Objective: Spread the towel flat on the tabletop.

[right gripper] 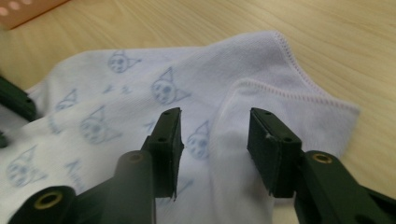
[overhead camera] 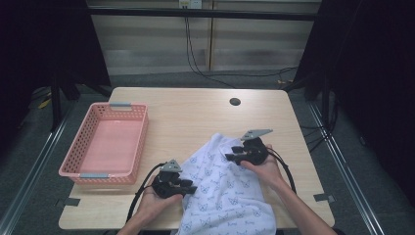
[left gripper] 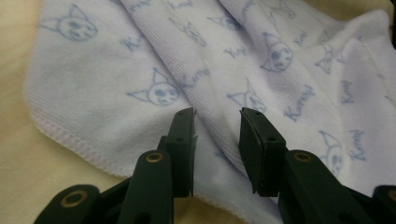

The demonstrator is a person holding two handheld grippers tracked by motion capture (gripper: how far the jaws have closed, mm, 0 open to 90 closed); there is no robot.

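A white cloth (overhead camera: 225,191) printed with blue cat faces lies rumpled on the front of the wooden table (overhead camera: 195,112), and its near end hangs over the front edge. My left gripper (overhead camera: 190,188) is at the cloth's left hem. In the left gripper view its jaws (left gripper: 217,112) stand apart just above the cloth (left gripper: 154,70), and the pads do not press on it. My right gripper (overhead camera: 231,156) is at the cloth's far corner. In the right gripper view the right gripper (right gripper: 215,112) is open over a folded, stitched corner of the cloth (right gripper: 280,98).
An empty pink plastic basket (overhead camera: 105,142) sits at the table's left side. A round cable hole (overhead camera: 235,102) lies near the far edge. Bare wood stretches between basket and cloth. Cables trail from both grippers toward the front edge.
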